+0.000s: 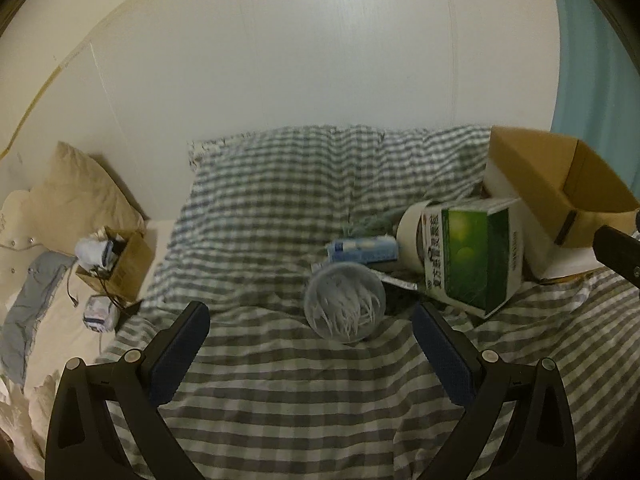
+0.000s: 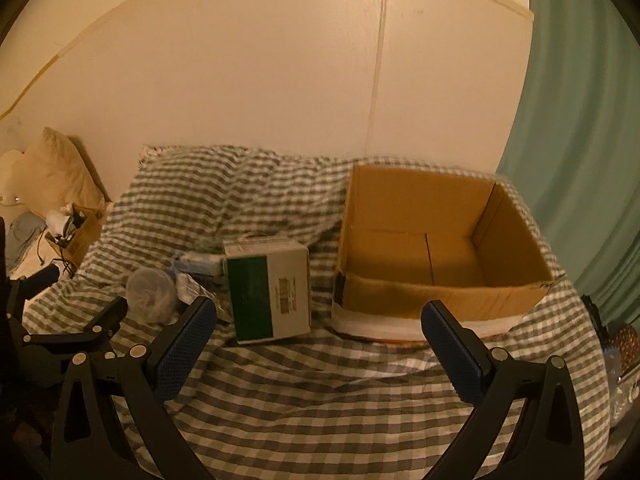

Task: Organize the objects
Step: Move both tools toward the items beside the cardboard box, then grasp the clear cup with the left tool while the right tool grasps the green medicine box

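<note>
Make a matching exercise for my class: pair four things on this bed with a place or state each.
Things:
1. cardboard box
2. green carton
3. clear tub
4. left tool

States:
A. lying on its side, white sticks inside
B. open, holding nothing
C. open-topped, nothing visible inside, far right on the bed
D. lying between tub and box

Pairs: 1-C, 2-D, 3-A, 4-B

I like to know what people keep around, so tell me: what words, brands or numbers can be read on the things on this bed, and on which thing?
None can be read for certain.
Green and white carton: dark characters down its white side, too blurred to read.
Same carton, right wrist view: barcode and small print, too small.
Blue and white packet: marks illegible.
Cardboard box: no print visible.
</note>
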Tool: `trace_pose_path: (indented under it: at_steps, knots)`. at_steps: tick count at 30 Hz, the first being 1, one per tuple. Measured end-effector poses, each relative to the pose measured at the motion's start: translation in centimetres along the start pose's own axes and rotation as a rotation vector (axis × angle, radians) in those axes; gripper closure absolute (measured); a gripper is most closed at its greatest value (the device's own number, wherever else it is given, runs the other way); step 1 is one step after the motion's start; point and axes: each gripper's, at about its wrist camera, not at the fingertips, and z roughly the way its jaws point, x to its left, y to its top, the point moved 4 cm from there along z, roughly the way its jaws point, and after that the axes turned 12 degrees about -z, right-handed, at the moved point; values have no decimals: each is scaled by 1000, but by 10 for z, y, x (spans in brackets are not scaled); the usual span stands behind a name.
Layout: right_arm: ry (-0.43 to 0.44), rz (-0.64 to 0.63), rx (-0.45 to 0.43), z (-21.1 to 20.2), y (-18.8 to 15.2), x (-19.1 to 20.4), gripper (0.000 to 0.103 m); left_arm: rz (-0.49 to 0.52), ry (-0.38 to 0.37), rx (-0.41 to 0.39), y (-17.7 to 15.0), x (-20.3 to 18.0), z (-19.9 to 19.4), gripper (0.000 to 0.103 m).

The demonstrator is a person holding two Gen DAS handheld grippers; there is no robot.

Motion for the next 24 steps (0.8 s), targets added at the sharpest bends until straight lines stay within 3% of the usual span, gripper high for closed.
trace_pose_path:
  at_steps: [6,12,18,24]
  knots:
    - [63,-12,13,18,3,8,0,-32,-4,37,-5,-2,25,0]
    - [140,-51,-24,26,32,26,0,-36,-8,38,-1,-8,36,0]
    - [179,-92,26,60,42,49,1,-39,34,43,0,-1,51,0]
    - [153,-114,80,98,40,53,1,-69,22,58,1,12,60,1]
